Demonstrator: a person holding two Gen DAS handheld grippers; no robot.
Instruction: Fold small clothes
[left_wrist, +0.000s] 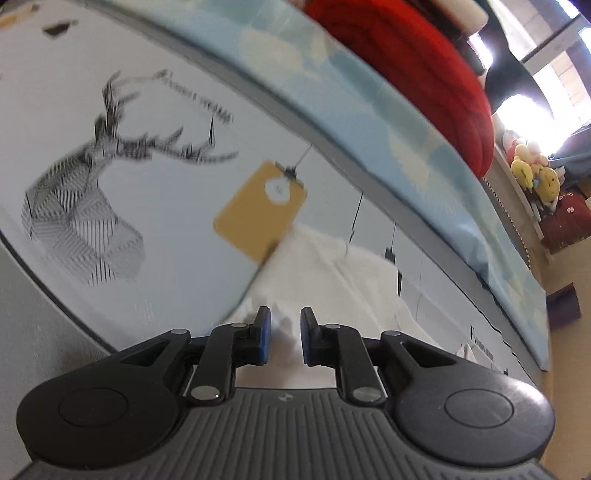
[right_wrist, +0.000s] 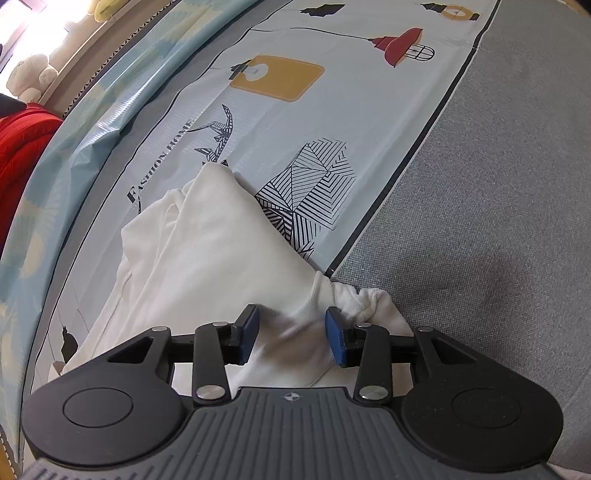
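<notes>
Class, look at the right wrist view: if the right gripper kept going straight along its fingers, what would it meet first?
Most likely the white garment: the right gripper points down at its bunched edge, which lies between the open jaws.

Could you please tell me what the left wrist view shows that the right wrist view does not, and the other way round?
Only the left wrist view shows the whole deer print, yellow soft toys and the left gripper, jaws slightly apart over cloth.

Only the right wrist view shows the red lamp print, grey fabric surface, a white plush toy and the right gripper, open astride a fold.

Both show the white garment, printed mat and red padded item.
</notes>
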